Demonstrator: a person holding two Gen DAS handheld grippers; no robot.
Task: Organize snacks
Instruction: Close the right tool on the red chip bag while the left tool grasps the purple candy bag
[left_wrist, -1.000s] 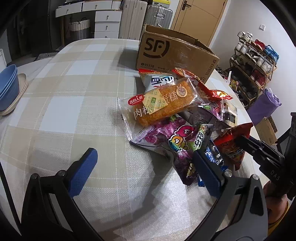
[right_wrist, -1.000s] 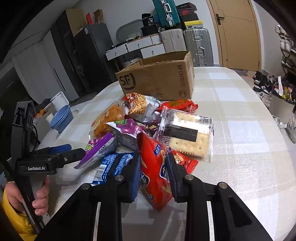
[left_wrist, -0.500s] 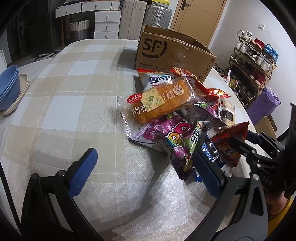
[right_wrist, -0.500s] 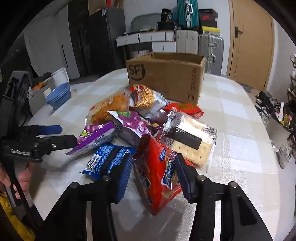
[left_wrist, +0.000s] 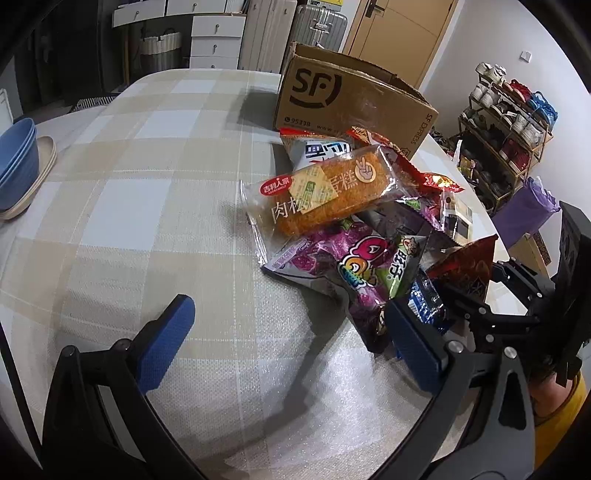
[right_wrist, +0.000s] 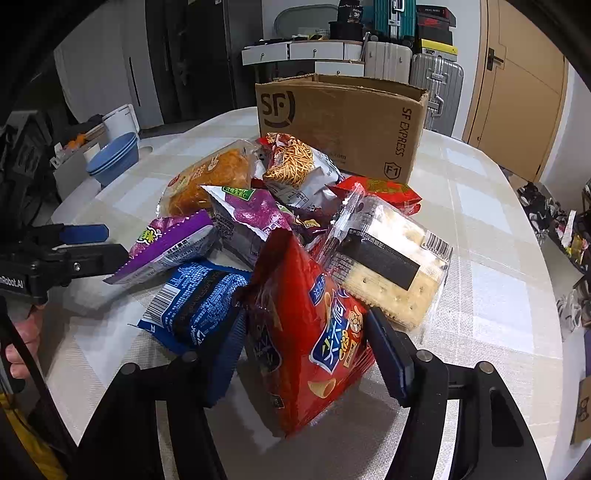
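A heap of snack packets lies on the checked tablecloth (left_wrist: 147, 206) in front of an open SF cardboard box (right_wrist: 343, 122). A red chip bag (right_wrist: 306, 332) stands on end at the near edge of the heap. My right gripper (right_wrist: 306, 354) straddles it, jaws opening, with a blue pad close to each side of the bag. The left wrist view shows that same bag (left_wrist: 467, 264) upright at the right, with the right gripper (left_wrist: 476, 295) around it. My left gripper (left_wrist: 291, 343) is open over bare cloth, just left of a purple candy bag (left_wrist: 343, 266).
An orange cake packet (left_wrist: 325, 192), a cracker pack (right_wrist: 388, 266), a blue wafer pack (right_wrist: 195, 299) and a noodle-snack bag (right_wrist: 295, 162) crowd the heap. Blue bowls (left_wrist: 14, 151) sit at the table's left edge. A shoe rack (left_wrist: 509, 122) stands to the right.
The right gripper's jaws have spread wider around the red chip bag, and its view has rolled and dropped slightly. The bag now stands more upright. The left gripper has not moved.
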